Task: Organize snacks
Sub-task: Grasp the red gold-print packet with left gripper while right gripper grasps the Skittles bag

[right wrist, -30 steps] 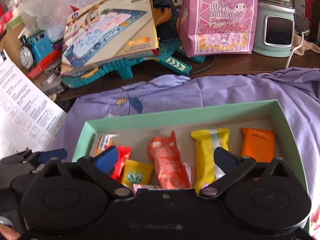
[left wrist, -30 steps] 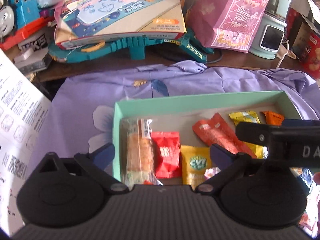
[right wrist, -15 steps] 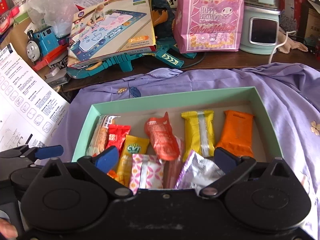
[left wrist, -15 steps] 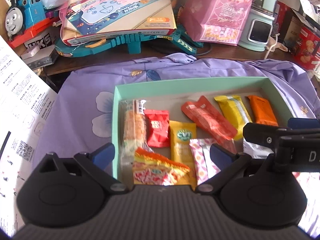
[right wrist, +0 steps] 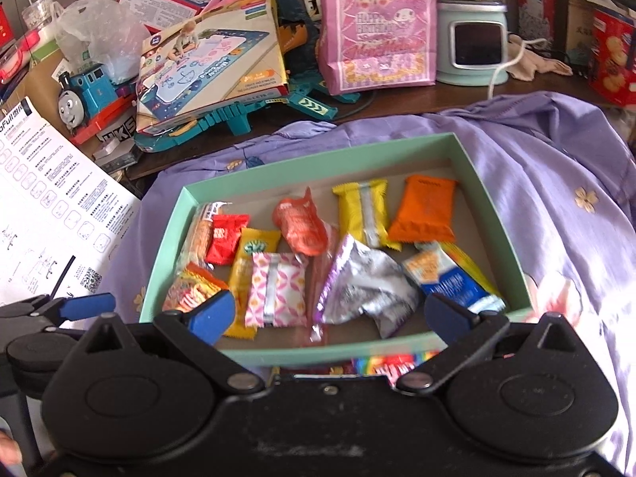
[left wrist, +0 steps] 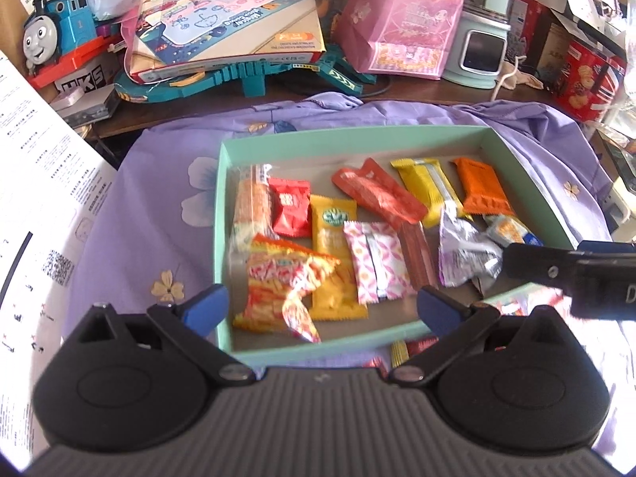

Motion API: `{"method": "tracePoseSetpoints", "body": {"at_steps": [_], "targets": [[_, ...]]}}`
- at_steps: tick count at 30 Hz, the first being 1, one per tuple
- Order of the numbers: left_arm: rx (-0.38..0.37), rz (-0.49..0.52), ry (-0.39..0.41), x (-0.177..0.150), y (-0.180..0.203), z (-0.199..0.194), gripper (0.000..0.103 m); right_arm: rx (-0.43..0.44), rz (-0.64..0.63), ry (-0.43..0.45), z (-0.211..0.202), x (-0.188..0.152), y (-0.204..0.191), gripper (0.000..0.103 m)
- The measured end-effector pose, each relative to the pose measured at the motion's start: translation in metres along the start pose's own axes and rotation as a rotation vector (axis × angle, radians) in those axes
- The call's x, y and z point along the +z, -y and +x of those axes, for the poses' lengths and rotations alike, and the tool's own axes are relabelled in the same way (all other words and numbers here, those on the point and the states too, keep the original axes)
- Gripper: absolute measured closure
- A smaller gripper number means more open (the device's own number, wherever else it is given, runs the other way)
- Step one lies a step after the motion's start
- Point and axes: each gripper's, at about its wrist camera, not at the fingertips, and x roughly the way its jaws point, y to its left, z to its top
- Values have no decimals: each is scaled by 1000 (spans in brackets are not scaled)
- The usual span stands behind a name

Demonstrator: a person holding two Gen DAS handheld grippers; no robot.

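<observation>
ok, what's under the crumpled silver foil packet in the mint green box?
The crumpled silver foil packet rests on the mint green box floor, overlapping a clear red-tinted wrapper at its left edge. Anything directly beneath is covered.

The pink gift bag [right wrist: 377,28] at the back carries "HAPPY BIRTHDAY" and, below it, "My Melody" in script. In the green tray, the yellow snack packet [left wrist: 334,254] shows a round green logo reading "CVT". A small grey box [left wrist: 81,79] under the blue toy train [left wrist: 55,35] is printed "HKS"; the train's side bears the number 1. The play-mat box [right wrist: 210,59] has an orange strip reading "CREATE AND STIMULATE". The white instruction sheet [right wrist: 47,214] on the left holds a QR code and dense print too small to read. The red snack packet [left wrist: 290,206] has white characters, illegible
</observation>
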Motion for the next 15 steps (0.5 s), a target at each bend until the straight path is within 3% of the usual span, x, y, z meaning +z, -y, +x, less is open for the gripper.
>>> {"method": "tracePoseSetpoints", "body": {"at_steps": [15], "targets": [[-5,-22,-100,-59,-5,17,0,-44,149,-63,-5,-58,52,0]]}}
